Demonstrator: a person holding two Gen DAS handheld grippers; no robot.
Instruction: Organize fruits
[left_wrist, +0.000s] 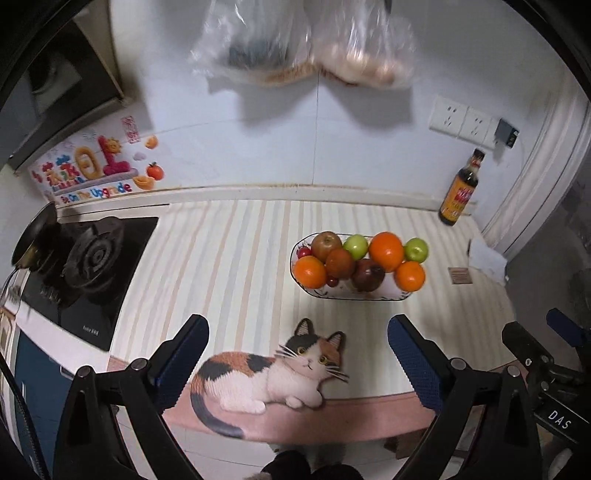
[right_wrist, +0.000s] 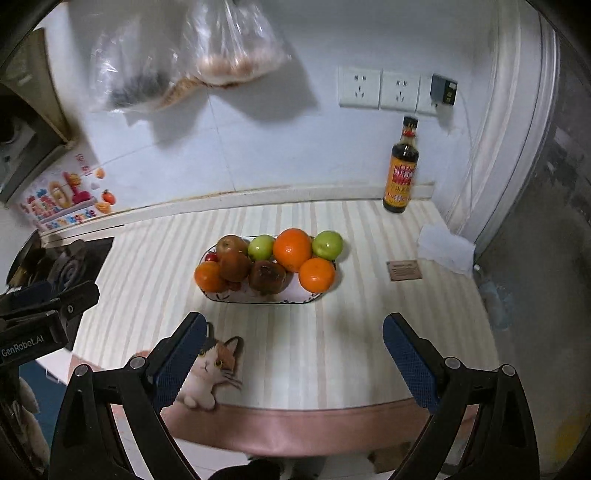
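Observation:
A white oval bowl (left_wrist: 391, 294) (right_wrist: 295, 293) on the striped counter mat holds a pile of fruit: oranges (left_wrist: 386, 251) (right_wrist: 292, 249), green apples (left_wrist: 355, 246) (right_wrist: 327, 244), red-brown apples (left_wrist: 326, 245) (right_wrist: 231, 246), a dark pomegranate (left_wrist: 367, 279) (right_wrist: 267, 276) and small cherries (left_wrist: 304, 252). My left gripper (left_wrist: 297, 345) is open and empty, back from the bowl over the cat picture. My right gripper (right_wrist: 293, 341) is open and empty, also short of the bowl.
A gas stove (left_wrist: 86, 258) with a pan sits at the left. A dark sauce bottle (left_wrist: 460, 190) (right_wrist: 402, 166) stands at the back right, with a white tissue (right_wrist: 447, 249) and a brown card (right_wrist: 404, 270) nearby. Plastic bags (right_wrist: 221, 48) hang on the wall.

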